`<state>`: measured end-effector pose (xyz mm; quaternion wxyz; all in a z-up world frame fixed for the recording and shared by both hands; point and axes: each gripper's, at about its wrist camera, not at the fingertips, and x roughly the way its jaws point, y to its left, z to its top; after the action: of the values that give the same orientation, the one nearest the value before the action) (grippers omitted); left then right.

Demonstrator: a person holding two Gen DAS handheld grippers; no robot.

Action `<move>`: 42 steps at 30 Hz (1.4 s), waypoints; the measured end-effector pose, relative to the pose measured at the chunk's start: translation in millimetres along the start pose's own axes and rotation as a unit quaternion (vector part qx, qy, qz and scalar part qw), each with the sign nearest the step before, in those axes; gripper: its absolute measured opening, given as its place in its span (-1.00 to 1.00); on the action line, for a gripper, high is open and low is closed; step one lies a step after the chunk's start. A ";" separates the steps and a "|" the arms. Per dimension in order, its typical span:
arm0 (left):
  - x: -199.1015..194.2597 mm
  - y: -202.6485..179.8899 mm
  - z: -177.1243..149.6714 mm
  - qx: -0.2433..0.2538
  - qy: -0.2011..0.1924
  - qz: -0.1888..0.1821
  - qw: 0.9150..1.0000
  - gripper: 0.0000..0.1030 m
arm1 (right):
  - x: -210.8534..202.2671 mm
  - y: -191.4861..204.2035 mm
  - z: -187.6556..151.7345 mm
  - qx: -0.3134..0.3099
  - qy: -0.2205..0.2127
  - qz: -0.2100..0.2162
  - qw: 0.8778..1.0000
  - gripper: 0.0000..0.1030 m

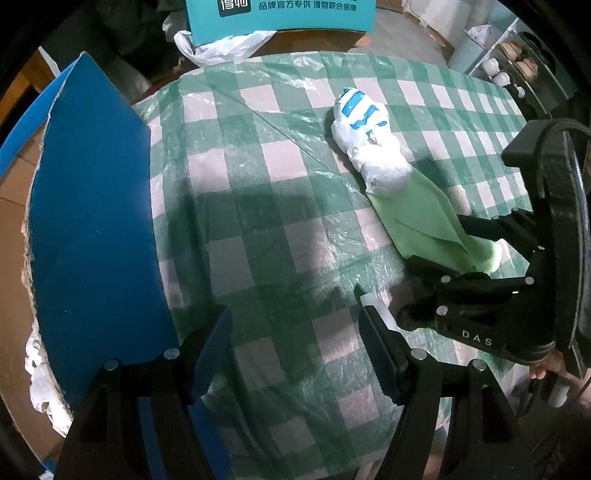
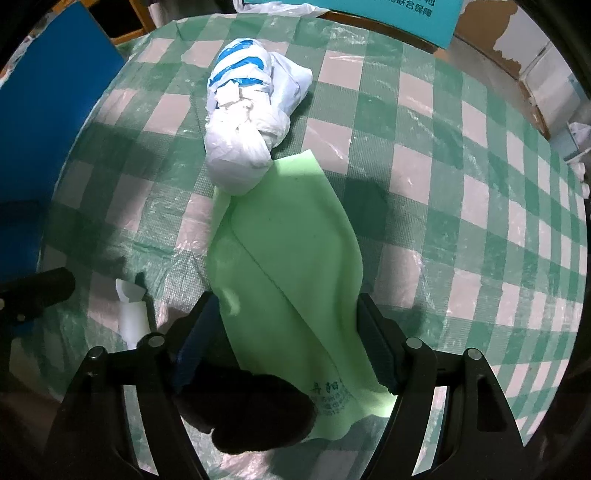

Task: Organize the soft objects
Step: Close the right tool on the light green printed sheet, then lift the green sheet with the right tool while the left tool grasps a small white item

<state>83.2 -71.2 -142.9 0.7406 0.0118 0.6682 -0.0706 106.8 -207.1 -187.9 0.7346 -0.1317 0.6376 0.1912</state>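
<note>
Between the two black fingers of the right gripper lies a pale green soft cloth with small printed characters near its lower edge. The jaws stand wide apart on both sides of the cloth, and I cannot tell if either pad presses it; a dark fuzzy object sits low between the fingers, partly over the cloth. Farther out, the cloth's far end touches a white plastic bag bundle with blue stripes, knotted and lying on its side. Both rest on the tabletop, which is covered by a green and white checked plastic sheet.

From the left wrist view, the left gripper is wide open and holds nothing, above the bare checked sheet. The right gripper appears at its right, at the near end of the green cloth. A blue flat board stands at the left edge of the tabletop, and a teal cardboard box with white Chinese print sits beyond the far edge.
</note>
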 end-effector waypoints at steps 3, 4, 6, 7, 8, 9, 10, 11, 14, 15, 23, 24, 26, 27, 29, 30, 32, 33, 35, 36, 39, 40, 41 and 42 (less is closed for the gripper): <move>0.0 -1.1 0.4 0.000 0.000 -0.001 1.000 0.41 | -7.1 -2.7 -3.8 -0.003 -0.011 -0.001 1.000 -0.42; 0.5 -1.1 0.7 0.001 0.000 -0.002 1.000 0.41 | -8.8 -2.0 -1.8 -0.001 -0.012 0.001 1.000 -0.75; 0.7 -1.6 0.3 0.002 0.001 -0.002 1.000 0.41 | -11.1 -6.6 -1.2 0.004 -0.013 -0.002 1.000 -0.83; 1.3 -2.4 0.3 0.003 0.002 -0.002 1.000 0.41 | -11.4 -8.5 -1.1 0.009 -0.014 0.001 1.000 -0.87; 1.2 -3.0 -0.2 0.003 0.002 -0.002 1.000 0.41 | -11.2 -12.8 -0.7 0.014 -0.014 0.005 1.000 -0.87; 2.4 -4.2 -0.8 0.004 0.003 -0.003 1.000 0.41 | -12.7 -20.4 2.6 0.019 -0.014 0.006 1.000 -0.88; 3.8 -5.7 -0.7 0.004 0.004 -0.003 1.000 0.41 | -13.1 -23.2 2.4 0.025 -0.015 0.002 1.000 -0.88; 4.9 -6.1 -0.4 0.003 0.005 -0.004 1.000 0.41 | -15.6 -26.6 0.6 0.029 -0.017 0.001 0.999 -0.88; 9.0 -9.3 -0.1 -0.001 0.010 -0.013 1.000 0.41 | -19.8 -36.7 -0.6 0.045 -0.020 0.006 0.999 -0.88; 11.3 -11.0 0.7 -0.003 0.014 -0.018 1.000 0.41 | -21.5 -40.2 -2.1 0.048 -0.022 0.007 0.999 -0.88; 27.8 -25.5 2.1 -0.015 0.031 -0.045 0.998 0.40 | -30.9 -55.9 -8.9 0.066 -0.029 0.007 0.997 -0.88; 29.7 -26.4 2.2 -0.016 0.032 -0.046 0.998 0.40 | -30.1 -56.5 -9.2 0.069 -0.029 0.006 0.997 -0.88; 33.7 -28.4 4.2 -0.021 0.035 -0.050 0.998 0.40 | -35.6 -69.4 -14.5 0.076 -0.031 0.003 0.997 -0.88; 35.7 -29.1 3.9 -0.024 0.037 -0.052 0.998 0.40 | -36.6 -72.3 -15.8 0.078 -0.031 0.003 0.996 -0.88; 39.4 -31.5 5.3 -0.029 0.040 -0.058 0.997 0.40 | -39.2 -79.7 -20.1 0.084 -0.032 -0.001 0.996 -0.88; 41.3 -32.2 6.5 -0.030 0.041 -0.060 0.997 0.40 | -36.2 -83.3 -21.9 0.087 -0.031 -0.001 0.996 -0.88; 46.2 -34.3 8.7 -0.029 0.043 -0.062 0.997 0.40 | -35.5 -86.1 -25.1 0.096 -0.033 -0.001 0.995 -0.88; 48.7 -37.2 8.2 -0.027 0.044 -0.062 0.997 0.39 | -36.2 -88.6 -27.1 0.098 -0.034 0.000 0.995 -0.88; 53.2 -43.0 5.8 -0.022 0.046 -0.062 0.997 0.30 | -37.3 -92.3 -31.1 0.105 -0.036 0.001 0.994 -0.88; 55.4 -46.6 4.6 -0.018 0.048 -0.062 0.997 0.28 | -37.7 -93.5 -32.4 0.107 -0.037 0.002 0.994 -0.88; 60.0 -63.9 3.1 -0.002 0.046 -0.056 0.997 0.05 | -40.2 -98.5 -37.5 0.115 -0.042 0.004 0.993 -0.88; 58.4 -71.5 1.8 0.003 0.047 -0.055 0.997 -0.07 | -41.0 -100.1 -38.0 0.117 -0.043 0.007 0.992 -0.88; 59.7 -75.0 1.7 0.008 0.045 -0.052 0.998 -0.23 | -39.6 -94.8 -36.8 0.119 -0.045 0.009 0.992 -0.88; 61.0 -81.4 0.6 0.010 0.046 -0.053 0.997 -0.34 | -40.4 -95.2 -37.6 0.120 -0.047 0.011 0.992 -0.88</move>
<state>79.9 -157.3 -197.0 0.7039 -0.0128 0.7007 -0.1158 111.6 -313.0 -158.5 0.7719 -0.0267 0.6223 0.1273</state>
